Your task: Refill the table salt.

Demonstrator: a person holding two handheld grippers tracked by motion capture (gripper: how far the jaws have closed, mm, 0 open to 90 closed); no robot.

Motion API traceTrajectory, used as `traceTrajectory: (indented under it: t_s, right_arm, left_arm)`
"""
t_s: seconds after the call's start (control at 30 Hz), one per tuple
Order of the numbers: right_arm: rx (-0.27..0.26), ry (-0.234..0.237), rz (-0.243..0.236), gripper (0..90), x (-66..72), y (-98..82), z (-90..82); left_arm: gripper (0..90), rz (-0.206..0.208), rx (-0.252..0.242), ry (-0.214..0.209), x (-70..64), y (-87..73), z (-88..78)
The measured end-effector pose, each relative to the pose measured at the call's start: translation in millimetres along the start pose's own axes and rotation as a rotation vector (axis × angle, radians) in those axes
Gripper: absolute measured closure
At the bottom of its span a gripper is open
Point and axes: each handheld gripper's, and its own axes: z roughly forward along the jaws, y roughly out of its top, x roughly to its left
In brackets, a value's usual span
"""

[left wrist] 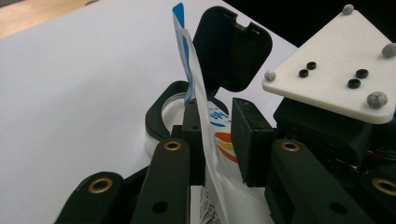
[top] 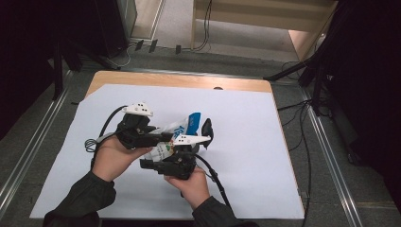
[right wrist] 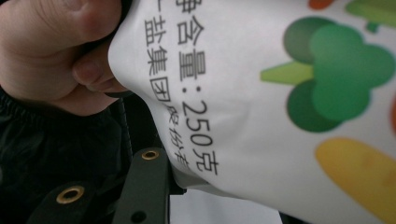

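Note:
A white pouch [top: 178,128] with a blue top edge and printed vegetables is held up over the white sheet between both grippers. My left gripper [top: 158,137] comes in from the left and is shut on the pouch [left wrist: 205,116], whose thin edge stands upright between the two black pads. My right gripper [top: 153,161] grips the pouch lower down. In the right gripper view the pouch [right wrist: 261,102] bulges over one black finger [right wrist: 144,186] and hides the other. Just behind the pouch stands a small clear jar [left wrist: 161,114] with its black flip lid [left wrist: 231,49] raised.
A white sheet [top: 246,156] covers most of the wooden table [top: 179,80]. Cables trail from both grippers across the sheet. The right gripper's white three-cornered plate [left wrist: 331,65] sits close beside the left jaws. Dark stands and floor cables surround the table.

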Motion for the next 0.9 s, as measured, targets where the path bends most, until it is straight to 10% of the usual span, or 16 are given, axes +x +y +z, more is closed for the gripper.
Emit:
traceTrajectory:
  t_s: [0.5,0.9]
  right_arm:
    - [0.034,-0.026,-0.016,66.6,-4.9,-4.4,4.7]
    - [0.082,-0.077,-0.109,67.0,-6.2,-12.9,14.1]
  left_arm:
    - [76.0,-0.016,0.056,0.007,7.4,-6.7,4.8]
    - [75.1,-0.089,0.05,-0.07,26.8,-20.5,3.8]
